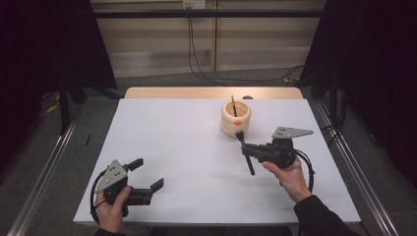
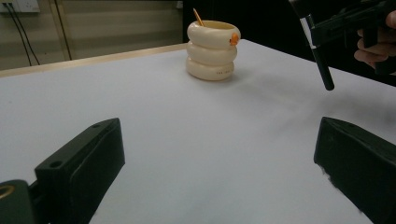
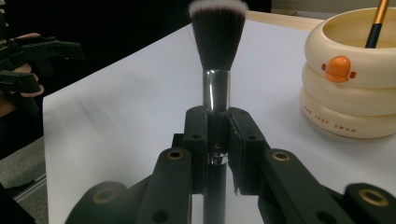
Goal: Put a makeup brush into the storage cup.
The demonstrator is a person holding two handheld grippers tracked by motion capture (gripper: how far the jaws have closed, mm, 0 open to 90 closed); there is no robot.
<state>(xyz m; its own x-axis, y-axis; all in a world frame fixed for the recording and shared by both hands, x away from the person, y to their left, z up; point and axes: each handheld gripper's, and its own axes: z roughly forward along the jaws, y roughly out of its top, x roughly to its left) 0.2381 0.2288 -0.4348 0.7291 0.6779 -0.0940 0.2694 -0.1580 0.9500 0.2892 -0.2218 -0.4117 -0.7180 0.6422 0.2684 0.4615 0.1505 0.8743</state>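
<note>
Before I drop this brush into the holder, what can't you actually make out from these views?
- Inside of the cream holder: its wall hides the bottom in all views.
- Lower end of the stick already in it: hidden by the rim.
- Brush handle, right gripper view: jaws and bottom edge cut it off.
- Holder's lettering: too small in the high view.

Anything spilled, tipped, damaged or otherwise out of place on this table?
Nothing stands out. The cream ringed holder stands upright with one brush handle in it, the right tool clamps a makeup brush squarely, and the left tool is open above the white table.
</note>
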